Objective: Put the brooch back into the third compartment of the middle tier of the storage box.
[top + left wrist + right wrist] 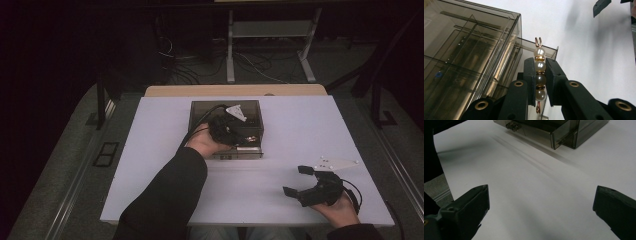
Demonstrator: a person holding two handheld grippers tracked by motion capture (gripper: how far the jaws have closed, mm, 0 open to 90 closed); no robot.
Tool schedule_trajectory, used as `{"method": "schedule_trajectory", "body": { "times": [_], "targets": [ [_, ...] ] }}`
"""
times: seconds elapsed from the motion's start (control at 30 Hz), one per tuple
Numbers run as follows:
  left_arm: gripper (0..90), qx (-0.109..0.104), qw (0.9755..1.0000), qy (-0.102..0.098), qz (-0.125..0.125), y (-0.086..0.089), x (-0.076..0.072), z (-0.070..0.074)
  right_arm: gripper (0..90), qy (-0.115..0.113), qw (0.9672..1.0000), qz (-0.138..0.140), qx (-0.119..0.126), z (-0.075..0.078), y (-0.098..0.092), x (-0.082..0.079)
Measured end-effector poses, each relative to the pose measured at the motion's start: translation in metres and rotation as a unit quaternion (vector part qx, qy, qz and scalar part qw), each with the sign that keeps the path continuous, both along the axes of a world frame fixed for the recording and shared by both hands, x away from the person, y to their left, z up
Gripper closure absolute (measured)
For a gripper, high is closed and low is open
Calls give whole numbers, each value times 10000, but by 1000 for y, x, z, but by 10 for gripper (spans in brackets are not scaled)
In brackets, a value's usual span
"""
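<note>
A short string of white pearls with gold spacers and a gold loop at each end (pixel 539 66) stands upright between the black jaws of my left gripper (pixel 540 62), which is shut on it. In the high view my left gripper (pixel 237 134) hovers over the front of a smoky transparent drawer box (pixel 200 107). Its drawer (pixel 235 152) is pulled out toward me. The box wall (pixel 474 50) rises at the left of the left gripper view, with the drawer's rim (pixel 531 47) behind the pearls. My right gripper (pixel 298 181) rests open near the table's front right, nothing between its jaws (pixel 541 202).
The box (pixel 589 127) and its drawer (pixel 544 133) lie beyond the open right jaws across bare white tabletop (pixel 300 125). A dark sleeve (pixel 165 200) crosses the front left of the table. Beyond the far edge are table legs (pixel 230 50) and cables on the floor.
</note>
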State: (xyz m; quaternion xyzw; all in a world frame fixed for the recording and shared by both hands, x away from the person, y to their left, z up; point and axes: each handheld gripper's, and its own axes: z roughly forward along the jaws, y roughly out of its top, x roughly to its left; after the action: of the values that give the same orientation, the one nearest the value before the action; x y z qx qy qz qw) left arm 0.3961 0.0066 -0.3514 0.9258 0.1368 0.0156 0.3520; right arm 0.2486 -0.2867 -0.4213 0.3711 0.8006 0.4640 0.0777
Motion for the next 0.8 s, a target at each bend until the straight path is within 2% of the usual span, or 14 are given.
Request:
{"method": "schedule_trajectory", "body": {
  "times": [0.13,0.27,0.3,0.33,0.43,0.7,0.8],
  "targets": [
    [789,-49,10000,23,68,-4,2,-4,3,8,10000,0,8,0,0,0],
    [789,36,10000,-24,8,-7,6,-8,3,2,10000,9,-4,0,0,-1],
    [789,-10,9999,91,121,-9,4,-10,3,0,10000,8,-2,0,0,-1],
    [789,38,10000,-19,36,-9,8,-11,3,1,10000,11,-1,0,0,-1],
    [789,-57,9999,75,141,-10,9,-16,3,-8,10000,17,1,1,0,-1],
    [789,-89,9995,156,263,-9,14,-25,3,-17,10000,22,1,1,-1,-2],
    [789,-27,9995,170,262,-10,14,-27,3,-19,10000,38,-1,1,-1,-2]
  ]
}}
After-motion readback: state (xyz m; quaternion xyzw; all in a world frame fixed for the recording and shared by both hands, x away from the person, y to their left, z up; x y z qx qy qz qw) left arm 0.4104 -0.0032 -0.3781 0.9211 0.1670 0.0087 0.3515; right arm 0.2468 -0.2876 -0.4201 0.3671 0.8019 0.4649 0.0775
